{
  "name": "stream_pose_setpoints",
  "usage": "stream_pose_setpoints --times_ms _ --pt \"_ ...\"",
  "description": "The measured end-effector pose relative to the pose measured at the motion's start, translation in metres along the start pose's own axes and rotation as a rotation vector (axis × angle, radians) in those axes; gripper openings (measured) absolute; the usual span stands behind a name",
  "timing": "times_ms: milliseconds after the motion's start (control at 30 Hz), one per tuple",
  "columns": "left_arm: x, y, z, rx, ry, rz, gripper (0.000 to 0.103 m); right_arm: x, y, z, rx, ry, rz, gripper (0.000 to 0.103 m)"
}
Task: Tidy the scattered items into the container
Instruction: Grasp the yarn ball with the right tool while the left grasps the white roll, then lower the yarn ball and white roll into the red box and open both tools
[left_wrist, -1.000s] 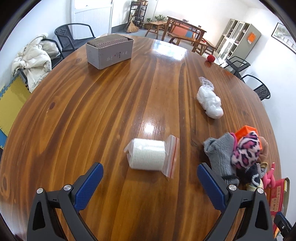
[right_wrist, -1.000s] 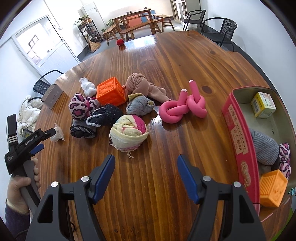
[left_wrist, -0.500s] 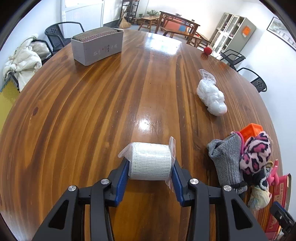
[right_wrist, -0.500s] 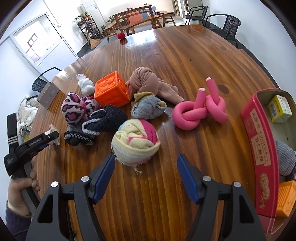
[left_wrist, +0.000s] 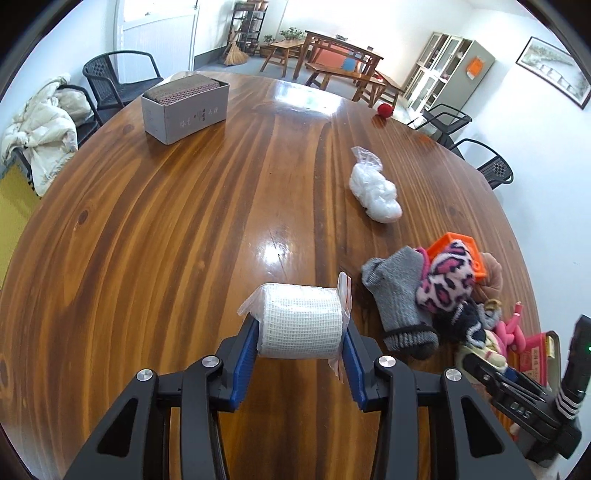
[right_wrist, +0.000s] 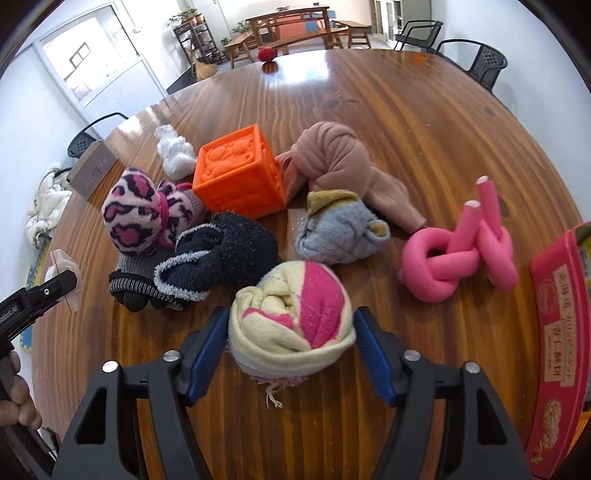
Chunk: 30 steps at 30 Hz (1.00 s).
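left gripper (left_wrist: 299, 343): jaws were pinching the bagged gauze roll (left_wrist: 300, 326) across its two flat ends, over the near middle of the tabletop (left_wrist: 184, 221).
gauze roll: looked light and squishy, and the plastic bag is slippery, so gripping the roll itself and not the loose bag flap seemed smart.
right gripper (right_wrist: 291, 349): jaws had just been closing around the cream-and-pink sock ball (right_wrist: 291, 325); can't quite tell if the pads were pressing yet, probably just touching.
sock ball: soft, light, springy. Take it across the fat middle so it doesn't unroll.
container (right_wrist: 557, 332): red box at the tabletop's right edge, well apart from both items.
leftovers: orange cube (right_wrist: 240, 173) and pink foam knot (right_wrist: 458, 254) not yet picked up.
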<state>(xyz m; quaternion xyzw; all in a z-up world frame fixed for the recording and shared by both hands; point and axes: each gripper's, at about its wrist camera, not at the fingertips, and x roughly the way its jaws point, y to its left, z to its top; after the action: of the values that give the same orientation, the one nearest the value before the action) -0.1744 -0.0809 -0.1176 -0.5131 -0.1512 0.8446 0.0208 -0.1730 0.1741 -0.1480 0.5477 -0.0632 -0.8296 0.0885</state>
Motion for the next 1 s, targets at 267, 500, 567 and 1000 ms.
stream_pose_setpoints --times_ms 267,500,567,1000 --pt "-0.016 -0.034 -0.019 0.038 0.005 -0.02 0.044 -0.033 -0.012 -0.019 -0.003 -0.027 0.025 0.062" --pt "-0.029 -0.103 -0.038 0.124 0.013 -0.101 0.044 -0.102 -0.056 -0.04 0.071 -0.118 0.015 0.062" --pt "-0.033 -0.131 -0.046 0.156 0.015 -0.136 0.044 -0.122 -0.076 -0.041 0.095 -0.15 -0.002 0.062" --pt "-0.045 -0.303 -0.115 0.316 0.05 -0.274 0.044 -0.196 -0.236 -0.045 0.202 -0.235 -0.141 0.062"
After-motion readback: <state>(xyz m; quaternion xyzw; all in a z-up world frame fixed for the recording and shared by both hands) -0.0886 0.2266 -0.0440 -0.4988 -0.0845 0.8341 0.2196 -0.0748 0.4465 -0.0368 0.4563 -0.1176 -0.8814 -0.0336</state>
